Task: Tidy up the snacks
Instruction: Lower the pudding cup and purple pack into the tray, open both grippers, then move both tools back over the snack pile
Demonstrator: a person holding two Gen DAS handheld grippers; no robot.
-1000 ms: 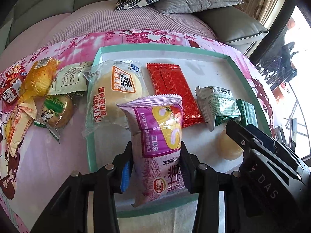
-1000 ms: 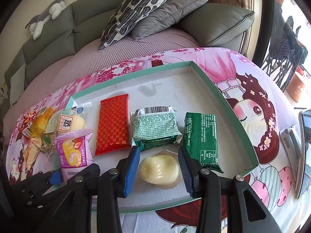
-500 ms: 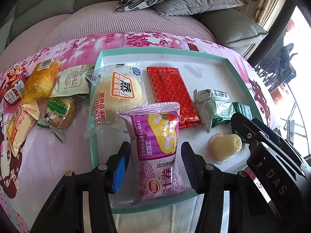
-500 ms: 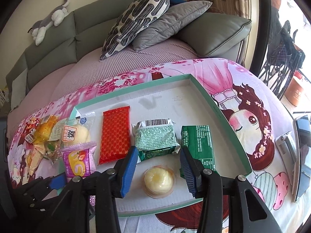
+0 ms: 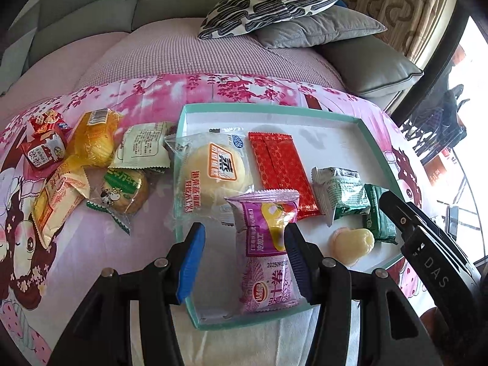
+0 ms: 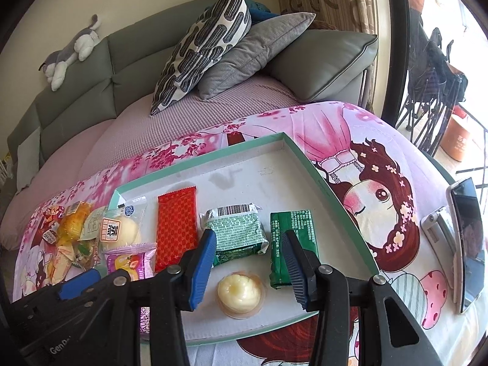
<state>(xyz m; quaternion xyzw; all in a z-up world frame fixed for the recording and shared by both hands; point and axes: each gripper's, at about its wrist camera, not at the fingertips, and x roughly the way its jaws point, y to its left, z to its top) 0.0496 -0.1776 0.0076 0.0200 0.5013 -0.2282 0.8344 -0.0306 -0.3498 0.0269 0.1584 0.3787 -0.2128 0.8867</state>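
- Left wrist view: the jaws of the left gripper (image 5: 241,262) stand parted and hold nothing. The purple snack packet (image 5: 265,250) lies flat in the near left corner of the mint-rimmed tray (image 5: 274,108), its long axis running along the line the gripper points on. It sits off-centre in the gap: its right edge is at the right pad, well clear of the left one.
- Same view: the loose snacks left to sort, among them a cow-print cake (image 5: 123,190) and a yellow packet (image 5: 93,140), lie on the pink cloth left of the tray, on this gripper's side.
- Right wrist view: the jaws of the right gripper (image 6: 250,265) are also apart and empty. The jelly cup (image 6: 241,292) stands in the tray below and between the pads, touching neither.
- By position, the left hand looks better placed for the next pick.
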